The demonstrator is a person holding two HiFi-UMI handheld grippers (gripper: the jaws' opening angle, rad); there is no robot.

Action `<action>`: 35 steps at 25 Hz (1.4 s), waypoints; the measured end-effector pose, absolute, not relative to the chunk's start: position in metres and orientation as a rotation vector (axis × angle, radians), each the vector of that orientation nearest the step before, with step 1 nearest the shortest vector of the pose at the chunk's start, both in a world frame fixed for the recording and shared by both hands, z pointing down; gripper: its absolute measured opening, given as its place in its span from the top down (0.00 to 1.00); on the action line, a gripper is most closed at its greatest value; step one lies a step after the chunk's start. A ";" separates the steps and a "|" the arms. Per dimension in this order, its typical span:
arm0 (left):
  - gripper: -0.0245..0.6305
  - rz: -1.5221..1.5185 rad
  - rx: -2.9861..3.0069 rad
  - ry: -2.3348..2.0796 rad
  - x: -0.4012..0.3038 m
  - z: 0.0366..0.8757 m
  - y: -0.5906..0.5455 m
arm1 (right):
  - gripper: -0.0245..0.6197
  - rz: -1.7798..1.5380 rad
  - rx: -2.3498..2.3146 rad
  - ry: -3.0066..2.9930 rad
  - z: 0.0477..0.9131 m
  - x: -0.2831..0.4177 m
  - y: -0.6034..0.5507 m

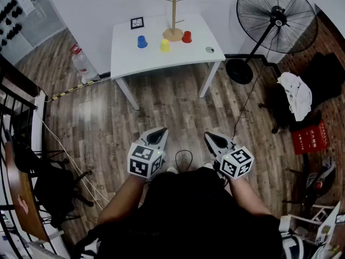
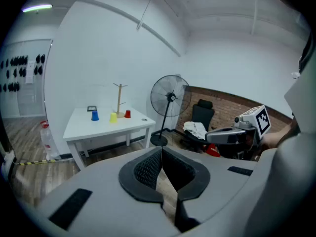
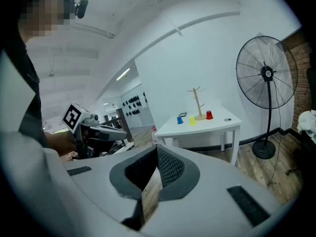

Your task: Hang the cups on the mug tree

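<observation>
We are holding the left gripper low in front of our body, its jaws pressed together at the tips with nothing between them. The right gripper is sitting just beside it, to its right, jaws likewise pressed together and gripping nothing. Both are tilting a little downward over the wooden floor, each with its marker cube nearest us.

Well ahead of both grippers, across a stretch of floor, the white worktop is standing against the wall. The mug tree is standing upright towards its far side, roughly in line with the gap between the two grippers. All three cups are resting on the worktop, not yet hung:
- the red cup is just right of the tree's base
- the yellow cup is just in front of the base, on the side nearer the grippers
- the blue cup is further left, apart from the base

A black-framed marker card is lying beyond the blue cup.

Ahead and right of the right gripper, a black pedestal fan is standing beside the worktop. Ahead and left of the left gripper, a water bottle is standing on the floor.
</observation>
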State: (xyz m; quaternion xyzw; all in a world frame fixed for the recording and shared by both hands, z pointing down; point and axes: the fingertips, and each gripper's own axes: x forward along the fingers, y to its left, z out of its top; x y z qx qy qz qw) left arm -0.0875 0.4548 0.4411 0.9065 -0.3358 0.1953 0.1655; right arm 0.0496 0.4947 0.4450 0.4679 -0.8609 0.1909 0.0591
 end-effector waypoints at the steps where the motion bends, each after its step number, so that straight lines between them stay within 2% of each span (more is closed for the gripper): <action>1: 0.94 0.556 2.583 -0.957 -0.087 0.440 0.455 | 0.97 0.580 1.415 -2.605 0.445 0.050 0.495; 35: 0.94 0.468 2.527 -0.960 -0.101 0.445 0.431 | 0.97 0.558 1.312 -2.638 0.440 0.022 0.471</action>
